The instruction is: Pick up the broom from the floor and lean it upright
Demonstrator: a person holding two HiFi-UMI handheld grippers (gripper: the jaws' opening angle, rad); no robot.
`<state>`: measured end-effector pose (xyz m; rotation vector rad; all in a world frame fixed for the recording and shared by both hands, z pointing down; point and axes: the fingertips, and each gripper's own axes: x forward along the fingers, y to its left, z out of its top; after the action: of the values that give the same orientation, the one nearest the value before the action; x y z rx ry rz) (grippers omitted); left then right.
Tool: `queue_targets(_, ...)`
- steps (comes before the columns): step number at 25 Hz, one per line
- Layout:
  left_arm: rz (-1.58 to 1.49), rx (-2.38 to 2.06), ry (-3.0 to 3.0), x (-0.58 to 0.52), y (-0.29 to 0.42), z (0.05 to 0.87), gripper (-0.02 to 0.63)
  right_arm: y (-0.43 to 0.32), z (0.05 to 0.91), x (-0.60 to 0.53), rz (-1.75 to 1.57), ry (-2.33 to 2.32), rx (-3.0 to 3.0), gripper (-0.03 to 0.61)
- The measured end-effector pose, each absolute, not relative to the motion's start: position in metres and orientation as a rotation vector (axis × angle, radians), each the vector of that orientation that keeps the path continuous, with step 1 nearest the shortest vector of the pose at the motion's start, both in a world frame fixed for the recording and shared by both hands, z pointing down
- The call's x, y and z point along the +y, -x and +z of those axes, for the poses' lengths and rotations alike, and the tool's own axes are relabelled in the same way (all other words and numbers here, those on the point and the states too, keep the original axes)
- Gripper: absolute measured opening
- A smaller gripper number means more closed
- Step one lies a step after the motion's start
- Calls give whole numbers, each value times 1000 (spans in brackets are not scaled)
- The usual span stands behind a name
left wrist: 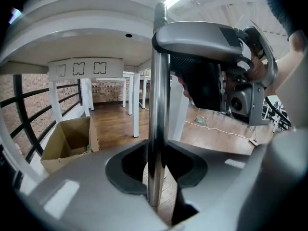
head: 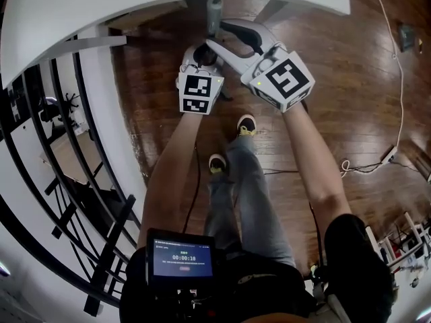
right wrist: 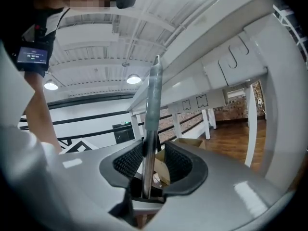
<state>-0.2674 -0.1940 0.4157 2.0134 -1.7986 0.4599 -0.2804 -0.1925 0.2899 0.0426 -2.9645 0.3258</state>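
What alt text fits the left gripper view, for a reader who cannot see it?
The broom's metal pole stands upright, gripped between the left gripper's jaws, with the right gripper around it higher up. Behind are a wooden floor, white table legs and an open cardboard box at the left.

Loft workspace: white tables (left wrist: pixel 136 105), brick walls (left wrist: pixel 108 91)

The broom (left wrist: pixel 156 105) stands almost upright, and only its slim, shiny, silver-grey metal handle is seen. The left tool (left wrist: pixel 159 170) clamps it lower down. Higher up it sits loose between the pads of the right tool (right wrist: pixel 153 165), touching one.
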Motion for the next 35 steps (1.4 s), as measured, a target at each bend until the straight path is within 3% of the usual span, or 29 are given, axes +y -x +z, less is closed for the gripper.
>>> queue_targets(2, 463, -1786, -2033, -196, 268, 415, 172, 279, 290, -193, 337, -52, -2967, 143)
queue_targets(5, 463, -1764, -2054, -198, 267, 414, 236, 277, 291, -193, 347, -61, -2971, 143)
queue_targets(11, 464, -1721, -2074, -180, 269, 408, 302, 266, 289, -194, 350, -94, -2966, 143)
queue_targets(15, 445, -1738, -2061, -144, 273, 388, 302, 249, 284, -187, 323, -127, -2942, 143)
queue_targets(17, 389, -1791, -2086, -114, 272, 352, 232, 228, 280, -179, 313, -160, -2923, 143)
queue_targets(19, 352, -1862, -2126, -81, 269, 302, 54, 201, 270, -168, 363, -216, -2911, 143)
queue_targets(20, 320, -1886, -2131, -68, 266, 278, 14, 189, 264, -164, 397, -243, -2910, 143)
queue_targets(23, 174, -1901, -2117, -77, 265, 247, 14, 171, 267, -183, 432, -293, -2913, 143)
queue_targets(29, 129, -1872, -2070, -207, 257, 297, 15, 154, 318, -299, 476, -273, -2930, 134)
queue_targets(33, 181, -1908, -2085, -246, 222, 281, 15, 125, 303, -335, 485, -298, -2954, 3)
queue_targets(35, 208, -1925, -2117, -248, 207, 275, 15, 115, 305, -330, 484, -293, -2953, 3)
